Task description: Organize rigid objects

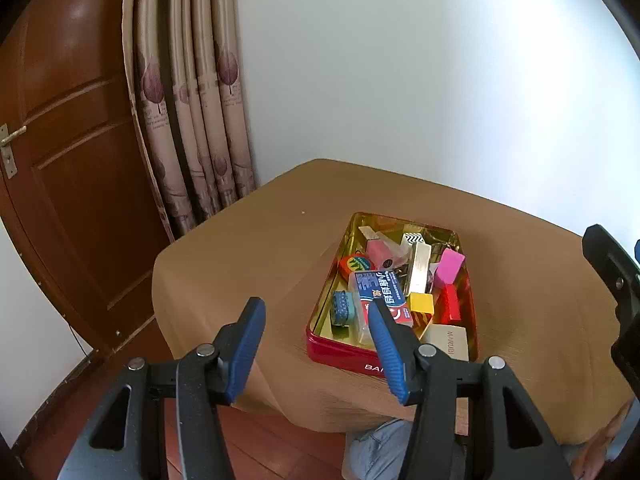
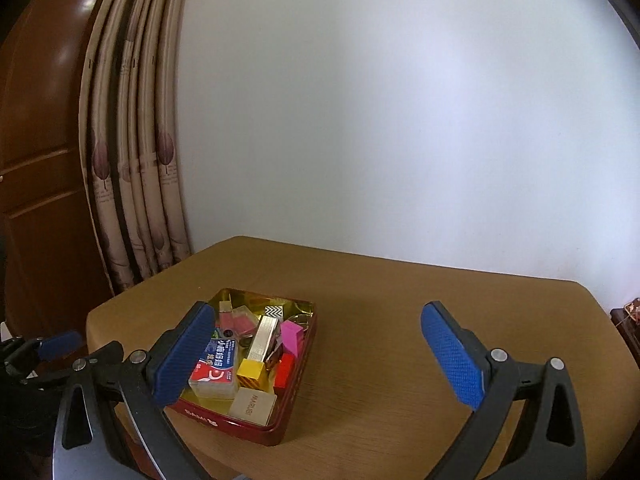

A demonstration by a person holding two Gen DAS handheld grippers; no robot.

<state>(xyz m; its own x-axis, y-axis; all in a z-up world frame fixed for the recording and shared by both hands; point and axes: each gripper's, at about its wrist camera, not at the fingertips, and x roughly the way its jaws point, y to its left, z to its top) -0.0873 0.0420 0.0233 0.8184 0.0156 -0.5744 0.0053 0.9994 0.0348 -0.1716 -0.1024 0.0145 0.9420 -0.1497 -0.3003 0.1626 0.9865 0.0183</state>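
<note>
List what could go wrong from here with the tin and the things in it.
1. The tin sits near the table's front-left corner; a nudge from either gripper could push it over the edge.
2. Its contents are heaped loosely: the pink block and gold bar lean on other pieces, so pulling one out may topple others.
3. The left gripper and right gripper are both open and close together; they might collide.

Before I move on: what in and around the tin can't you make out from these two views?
- Tin brand lettering: left wrist view, cut by the left tool's finger.
- Tin's near-left contents: right wrist view, hidden behind the right tool's finger.
- Small metal items under the gold bar: too small in both views.
</note>
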